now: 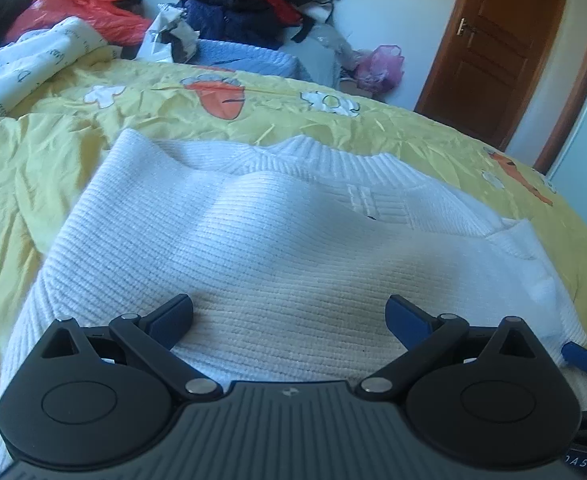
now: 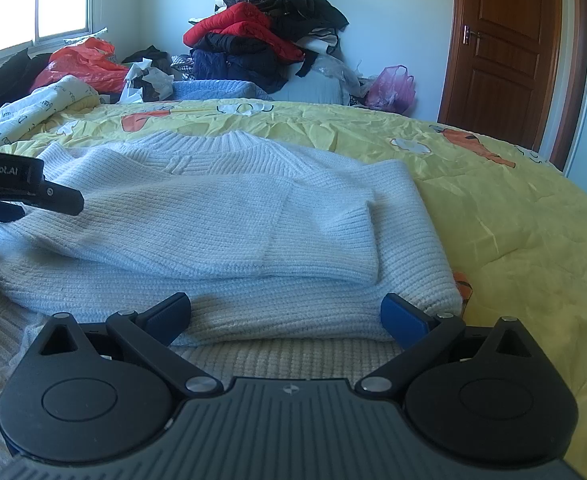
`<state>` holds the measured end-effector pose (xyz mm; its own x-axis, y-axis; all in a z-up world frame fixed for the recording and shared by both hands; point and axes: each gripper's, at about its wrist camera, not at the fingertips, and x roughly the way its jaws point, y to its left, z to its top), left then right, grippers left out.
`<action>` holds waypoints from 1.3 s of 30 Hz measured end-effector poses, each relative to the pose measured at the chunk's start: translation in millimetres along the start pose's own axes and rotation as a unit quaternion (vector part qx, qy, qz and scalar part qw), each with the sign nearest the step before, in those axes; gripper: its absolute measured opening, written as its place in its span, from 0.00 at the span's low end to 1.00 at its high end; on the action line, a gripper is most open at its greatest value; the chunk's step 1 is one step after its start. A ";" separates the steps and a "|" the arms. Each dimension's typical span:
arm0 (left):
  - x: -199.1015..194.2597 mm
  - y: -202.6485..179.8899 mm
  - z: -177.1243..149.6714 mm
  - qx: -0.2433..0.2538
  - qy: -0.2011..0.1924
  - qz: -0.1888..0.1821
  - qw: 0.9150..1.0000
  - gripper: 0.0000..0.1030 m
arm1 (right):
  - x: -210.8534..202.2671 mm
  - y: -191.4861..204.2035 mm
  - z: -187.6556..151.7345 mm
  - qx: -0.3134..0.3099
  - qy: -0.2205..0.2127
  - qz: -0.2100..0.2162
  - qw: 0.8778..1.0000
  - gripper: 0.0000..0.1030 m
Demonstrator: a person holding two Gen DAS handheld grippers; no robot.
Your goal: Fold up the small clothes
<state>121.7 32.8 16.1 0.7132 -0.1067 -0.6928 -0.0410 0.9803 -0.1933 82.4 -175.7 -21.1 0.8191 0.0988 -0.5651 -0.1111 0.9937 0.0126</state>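
White sweater [image 1: 277,248] spread on the yellow sheet [image 1: 73,128], collar at 12 o'clock in both views, filling the middle of the left wrist view. Left gripper [image 1: 289,316] low over the knit, blue fingers [image 1: 171,316] spread wide, nothing between them. At 4 o'clock in that view, one blue tip of the other tool, just beside the sweater edge.

In the right wrist view, right gripper [image 2: 285,316] also wide apart, blue pads [image 2: 405,316] empty, close before the folded edge of the sweater [image 2: 221,216]. One sleeve [image 2: 317,236] folded across the body, cuff toward 3 o'clock. More ribbed knit directly under the gripper at 6 o'clock. Left gripper's black body entering at 9 o'clock, above the sweater; contact with the knit not possible to tell.

Behind the bed, at 12 o'clock: pile of clothes [image 2: 261,36], red and dark. Orange bag [image 2: 85,60] at 10 o'clock, pink bag [image 2: 391,88] at 1 o'clock, brown door [image 2: 509,48] at 2 o'clock, window [image 2: 33,0] at 10 o'clock.
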 end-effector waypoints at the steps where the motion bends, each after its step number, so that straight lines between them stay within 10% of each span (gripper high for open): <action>1: -1.7 -1.8 -0.6 0.002 0.002 0.005 1.000 1.00 | -0.1 -0.4 -0.2 0.000 0.000 0.000 1.000 0.98; 39: -29.5 2.9 -22.3 0.002 0.032 0.067 0.997 1.00 | -0.3 -0.8 0.2 0.000 0.000 0.001 1.000 0.98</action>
<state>84.9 35.1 20.5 0.6556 0.0144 -0.7550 -0.1298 0.9871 -0.0939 82.4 -176.5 -20.8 0.8192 0.0999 -0.5648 -0.1120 0.9936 0.0133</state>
